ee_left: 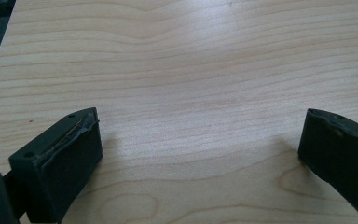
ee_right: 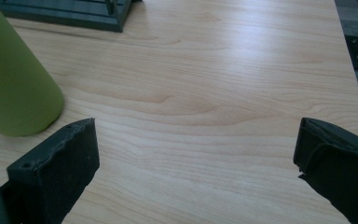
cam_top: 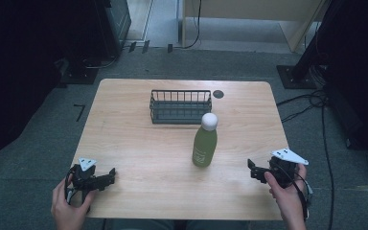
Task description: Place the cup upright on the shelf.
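Note:
A green bottle [cam_top: 205, 146] with a white cap stands upright near the middle of the wooden table [cam_top: 139, 143]. Behind it sits a dark wire basket [cam_top: 180, 106] with nothing in it. My left gripper [cam_top: 109, 175] rests at the table's front left, held by a hand, jaws wide open over bare wood [ee_left: 200, 130]. My right gripper [cam_top: 252, 168] is at the front right, also open, with nothing between its jaws [ee_right: 196, 154]. In the right gripper view the green bottle [ee_right: 14, 79] stands just ahead of the left jaw, and the basket [ee_right: 70, 11] lies at the top left.
A small dark round disc [cam_top: 218, 94] lies on the table right of the basket. Around the table are grey carpet, cables [cam_top: 311, 103] at the right, dark stands and a wooden desk leg [cam_top: 297, 33] at the back.

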A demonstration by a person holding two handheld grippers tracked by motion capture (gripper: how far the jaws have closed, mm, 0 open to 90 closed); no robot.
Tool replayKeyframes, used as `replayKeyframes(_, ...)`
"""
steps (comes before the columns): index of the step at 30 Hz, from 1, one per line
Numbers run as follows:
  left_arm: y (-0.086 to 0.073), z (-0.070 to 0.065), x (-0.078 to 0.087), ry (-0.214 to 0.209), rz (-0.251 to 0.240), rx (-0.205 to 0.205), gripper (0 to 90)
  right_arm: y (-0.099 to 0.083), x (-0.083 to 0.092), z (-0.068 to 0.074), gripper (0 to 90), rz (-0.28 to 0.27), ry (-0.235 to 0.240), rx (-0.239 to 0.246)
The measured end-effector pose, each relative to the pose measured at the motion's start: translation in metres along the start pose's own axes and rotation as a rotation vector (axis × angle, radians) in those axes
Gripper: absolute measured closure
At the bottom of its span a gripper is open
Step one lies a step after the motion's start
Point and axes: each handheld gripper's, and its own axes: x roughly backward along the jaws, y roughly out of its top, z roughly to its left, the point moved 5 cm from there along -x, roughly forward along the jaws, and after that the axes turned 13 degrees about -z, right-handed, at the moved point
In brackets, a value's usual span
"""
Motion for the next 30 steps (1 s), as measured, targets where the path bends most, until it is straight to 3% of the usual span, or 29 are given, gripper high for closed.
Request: replayKeyframes(30,0.000,0.000,0.000,0.000,0.000,0.000,0.0,0.022,-0.018,0.057,0.0,-0.024,0.134,0.033)
